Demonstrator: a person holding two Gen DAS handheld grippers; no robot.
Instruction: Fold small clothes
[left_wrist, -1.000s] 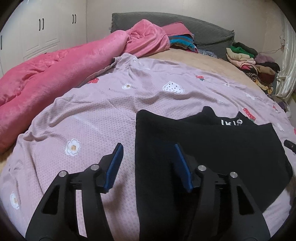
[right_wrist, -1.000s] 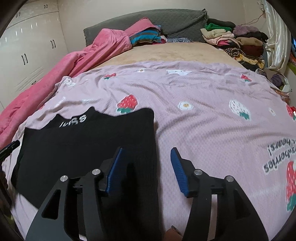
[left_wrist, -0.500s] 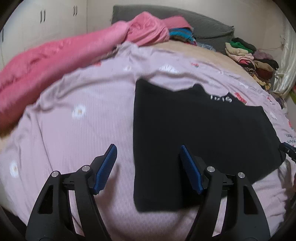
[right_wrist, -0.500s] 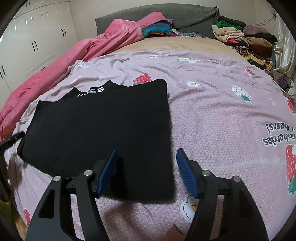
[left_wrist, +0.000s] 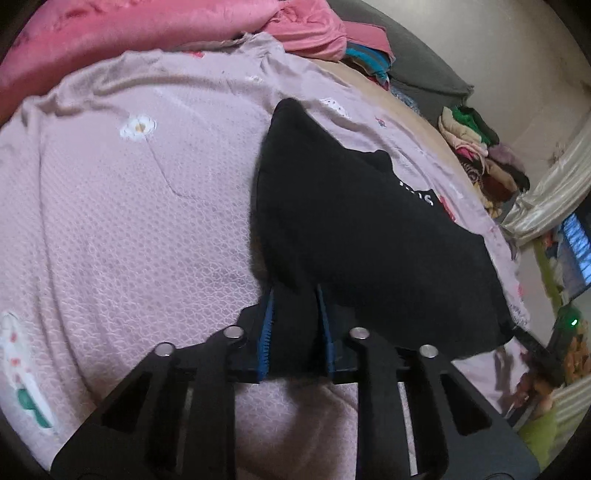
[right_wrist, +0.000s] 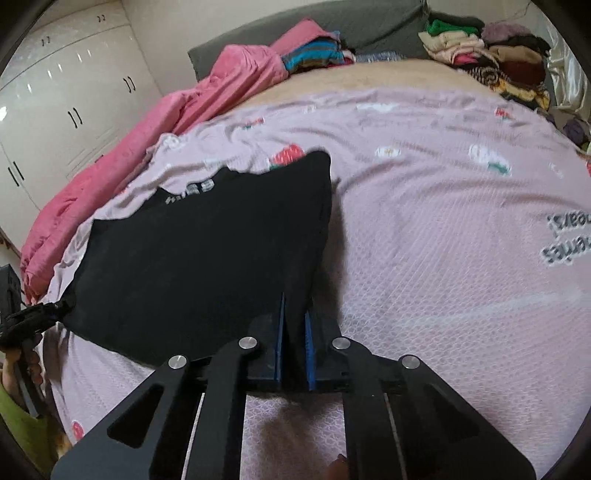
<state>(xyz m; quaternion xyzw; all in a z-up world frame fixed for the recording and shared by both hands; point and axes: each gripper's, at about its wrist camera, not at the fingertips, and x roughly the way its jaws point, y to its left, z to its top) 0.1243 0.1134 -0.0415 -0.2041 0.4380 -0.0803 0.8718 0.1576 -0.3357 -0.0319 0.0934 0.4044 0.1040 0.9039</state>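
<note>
Pink strawberry-and-flower bedding (left_wrist: 122, 221) covers the bed, with a rumpled pink blanket (right_wrist: 122, 155) along its far left side, white wardrobe doors (right_wrist: 70, 107) behind that, and a pile of folded clothes (right_wrist: 491, 59) at the far right by the grey headboard (right_wrist: 351, 22).

Left gripper (left_wrist: 294, 291) has its blue pads nearly together, clamped on the near left corner of the black garment (left_wrist: 362, 236), which rises off the sheet there in a taut ridge. In the right wrist view that gripper shows only as a dark blur at the garment's left corner, cut off by the frame edge.

Right gripper (right_wrist: 294, 306) is likewise pinched tight on the garment's near right corner, the cloth pulled up between its pads. White lettering near the garment's far collar is too blurred to read.

The garment's far edge lies on the bedding. Bare sheet stretches wide to the right of the garment and beyond its far edge; the left side is hemmed in by the pink blanket.
</note>
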